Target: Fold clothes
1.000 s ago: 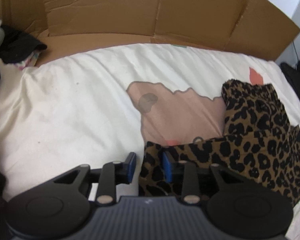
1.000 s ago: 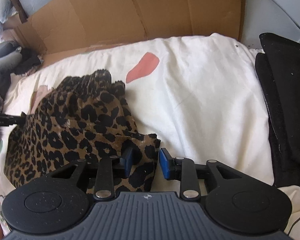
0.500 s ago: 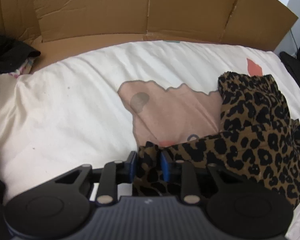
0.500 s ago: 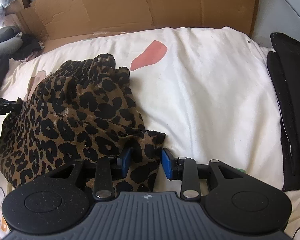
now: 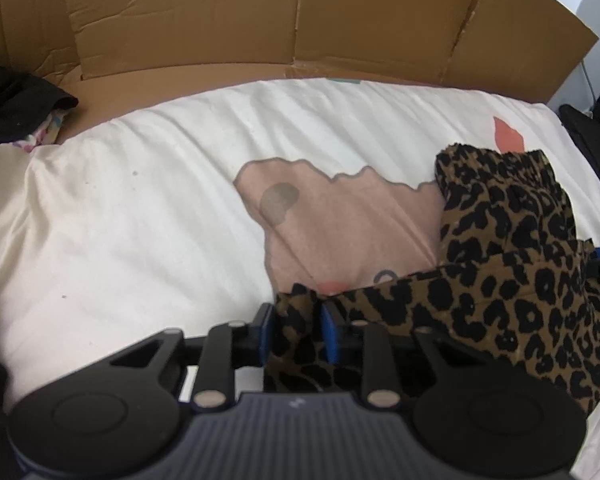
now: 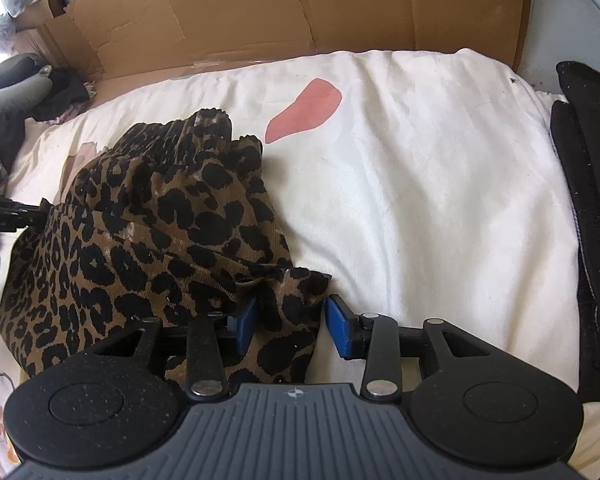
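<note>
The main risk, as I judge it, is the nearest corner slipping free: the right gripper [image 6: 290, 322] has its blue pads spread wider than the bunched fabric between them, so any pull could leave that corner behind and skew the fold. The left gripper [image 5: 296, 334] is clamped on the other near corner of the brown, black-spotted leopard-print corduroy garment [image 6: 148, 232]. The garment lies crumpled beyond both grippers on the white printed bedsheet [image 6: 420, 168], short of the brown cardboard wall [image 6: 300, 4].
</note>
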{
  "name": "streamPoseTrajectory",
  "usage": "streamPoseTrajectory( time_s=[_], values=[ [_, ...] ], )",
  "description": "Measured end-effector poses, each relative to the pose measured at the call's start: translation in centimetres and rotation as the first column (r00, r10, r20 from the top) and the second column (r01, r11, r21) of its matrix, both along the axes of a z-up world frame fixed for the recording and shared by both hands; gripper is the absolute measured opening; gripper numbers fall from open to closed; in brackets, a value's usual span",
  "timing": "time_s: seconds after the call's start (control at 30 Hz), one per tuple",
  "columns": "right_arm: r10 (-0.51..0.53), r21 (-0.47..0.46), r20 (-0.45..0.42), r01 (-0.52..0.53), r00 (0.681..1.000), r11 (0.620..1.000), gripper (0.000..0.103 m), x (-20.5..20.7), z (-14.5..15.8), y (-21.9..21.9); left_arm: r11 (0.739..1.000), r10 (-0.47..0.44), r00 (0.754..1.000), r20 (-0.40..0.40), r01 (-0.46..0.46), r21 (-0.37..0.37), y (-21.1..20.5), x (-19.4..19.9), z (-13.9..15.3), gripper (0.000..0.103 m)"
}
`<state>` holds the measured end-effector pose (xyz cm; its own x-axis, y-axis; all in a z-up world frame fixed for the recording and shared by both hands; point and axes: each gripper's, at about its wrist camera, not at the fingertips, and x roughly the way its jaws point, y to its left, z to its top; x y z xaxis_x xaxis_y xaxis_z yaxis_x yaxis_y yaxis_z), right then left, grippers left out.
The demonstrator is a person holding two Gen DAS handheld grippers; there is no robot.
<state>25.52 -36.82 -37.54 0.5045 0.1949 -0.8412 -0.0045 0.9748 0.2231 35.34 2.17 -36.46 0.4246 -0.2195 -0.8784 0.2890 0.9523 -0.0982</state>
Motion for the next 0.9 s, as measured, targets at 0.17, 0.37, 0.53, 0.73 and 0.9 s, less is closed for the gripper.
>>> streamPoseTrajectory(
  time_s=[0.17,0.37,0.53,0.73,0.9],
  values=[
    [0.012,0.064,0.006,-0.013,1.0,0.998,0.048,0.3,-0.2,-1.1,1.0,0.009,1.0,-0.006,-0.009,-0.03,0.5,0.2,-0.2,0.027],
    [0.019,0.083,0.008,-0.02,1.0,0.996,0.037,0.4,-0.1,-1.2,1.0,0.006,1.0,0.006,-0.006,-0.031,0.7,0.0,0.2,0.019],
    [0.011,0.077,0.027,-0.013,1.0,0.997,0.013,0.0,0.6,-1.0,1.0,0.007,0.999,0.039,-0.007,-0.014,0.6,-0.7,0.9,0.01],
    [-0.012,0.07,0.083,0.006,0.996,0.998,0.008,-1.5,2.4,-1.4,1.0,0.007,0.997,0.078,-0.008,0.007,0.4,-1.4,1.7,0.009],
    [-0.047,0.089,0.117,0.037,0.992,0.995,0.007,-2.6,3.9,-1.6,0.999,0.037,0.994,0.106,-0.037,0.001,0.7,-2.0,3.5,0.008]
  ],
)
